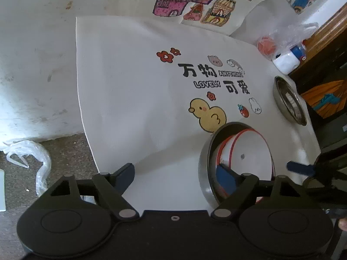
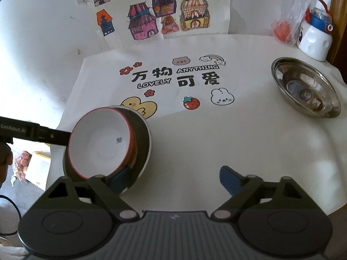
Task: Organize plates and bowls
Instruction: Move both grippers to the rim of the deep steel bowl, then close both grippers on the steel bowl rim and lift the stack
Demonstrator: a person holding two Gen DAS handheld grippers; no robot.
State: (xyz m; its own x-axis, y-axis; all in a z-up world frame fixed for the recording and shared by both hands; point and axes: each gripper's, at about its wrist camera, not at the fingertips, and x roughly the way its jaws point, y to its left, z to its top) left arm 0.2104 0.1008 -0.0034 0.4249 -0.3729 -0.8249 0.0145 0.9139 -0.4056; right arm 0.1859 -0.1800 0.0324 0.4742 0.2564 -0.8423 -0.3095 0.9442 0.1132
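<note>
The left gripper (image 1: pixel 176 177) is spread wide, its right finger (image 1: pixel 225 178) reaching inside a steel bowl (image 1: pixel 203 169) at 4 o'clock in the left wrist view, gripping nothing. In that bowl a white, red-rimmed plate (image 2: pixel 102 143) leans tilted, propped on the rim. The right gripper (image 2: pixel 173 179) is also wide open and empty; its left finger (image 2: pixel 119 182) sits just beside the bowl's wall at 8 o'clock in the right wrist view. A second steel dish (image 2: pixel 305 88) rests well apart at 2 o'clock on the white printed table cover (image 2: pixel 195 134), near a white-and-blue bottle (image 2: pixel 314 36).
</note>
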